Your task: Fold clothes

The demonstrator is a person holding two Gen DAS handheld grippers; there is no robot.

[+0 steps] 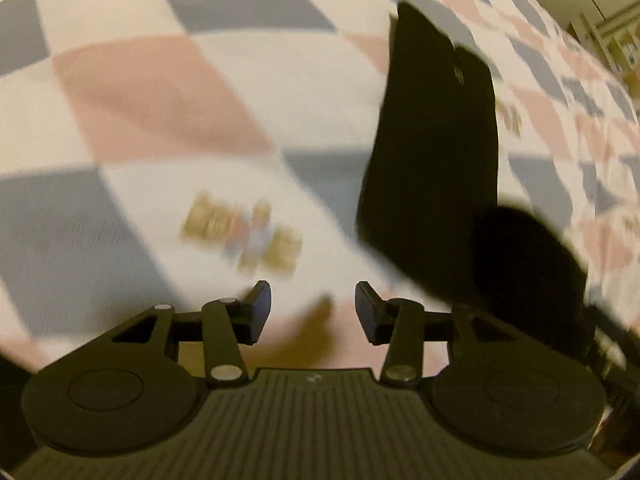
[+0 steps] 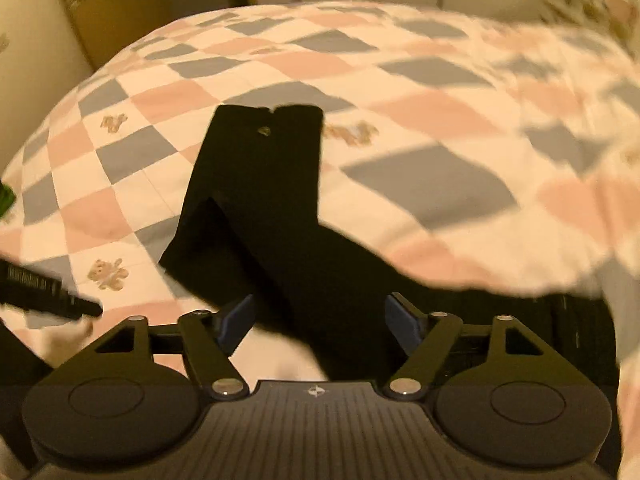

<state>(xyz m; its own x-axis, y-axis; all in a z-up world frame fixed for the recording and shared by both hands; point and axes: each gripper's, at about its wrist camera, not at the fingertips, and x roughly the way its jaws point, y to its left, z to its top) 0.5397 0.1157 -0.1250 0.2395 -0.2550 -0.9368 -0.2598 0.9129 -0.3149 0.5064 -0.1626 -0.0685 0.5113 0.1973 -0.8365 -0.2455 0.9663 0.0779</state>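
Observation:
Black trousers lie flat on a checked bedspread, waistband with its button at the far end. One part is folded over near the lower left. My right gripper hovers over the near end, jaws wide apart. Dark cloth passes under the gap and the pads do not press on it. In the left wrist view the trousers lie to the right. My left gripper is open over bare bedspread, nothing between its fingers.
The bedspread has pink, grey and white squares with small bear prints. A black ribbed part reaches in from the left of the right wrist view. A wall and wooden panel stand beyond the bed. A shelf shows far right.

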